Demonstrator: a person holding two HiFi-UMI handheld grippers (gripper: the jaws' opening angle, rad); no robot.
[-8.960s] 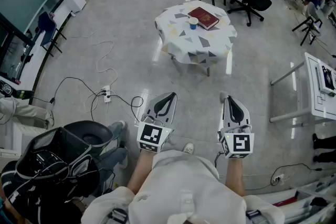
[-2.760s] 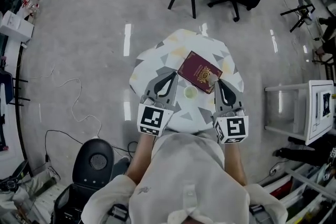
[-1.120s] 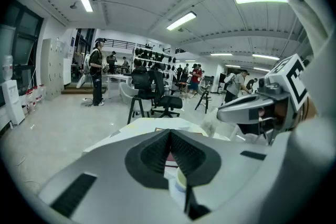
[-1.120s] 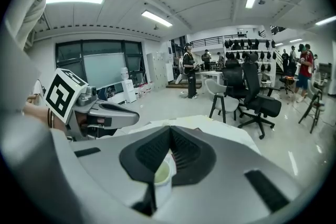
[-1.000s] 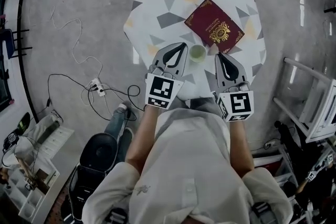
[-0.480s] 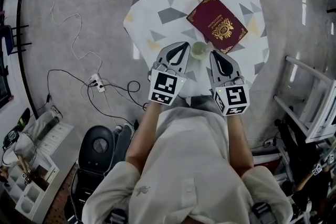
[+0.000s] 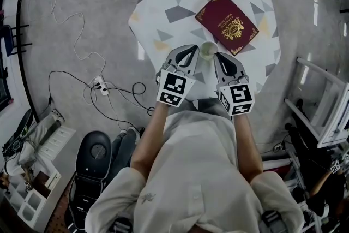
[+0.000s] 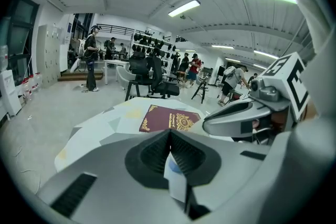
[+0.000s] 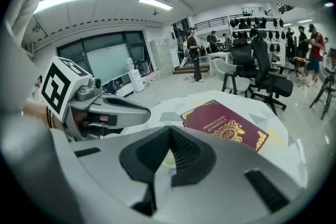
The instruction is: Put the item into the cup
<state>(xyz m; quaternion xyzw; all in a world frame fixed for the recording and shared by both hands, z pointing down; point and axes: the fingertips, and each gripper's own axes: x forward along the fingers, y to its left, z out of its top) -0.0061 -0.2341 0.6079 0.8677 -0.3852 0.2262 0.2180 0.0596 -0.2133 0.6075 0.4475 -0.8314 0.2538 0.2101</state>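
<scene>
**Both tools closed, cup between their tips**

The left tool (image 7: 191,52) and the right tool (image 7: 217,56) point toward each other's tips, and the cup (image 7: 208,50) stands between those tips, just beside both. Whether either one touches it cannot be told.

In its own view, each tool's jaws are pressed together at the tips, for the left tool (image 8: 169,132) and the right tool (image 9: 169,128) alike. Behind the tips is a diamond-shaped hollow. Only a pale sliver shows through it, too little to name.

The cup is small and round, upright with its mouth open, and pale greenish inside. It sits near the middle of the near edge of the worktop (image 7: 163,13), which carries a white cloth with grey and yellow triangles. A red book (image 7: 226,23) with gold print lies flat toward the far right edge, its near corner just beside the cup.
</scene>
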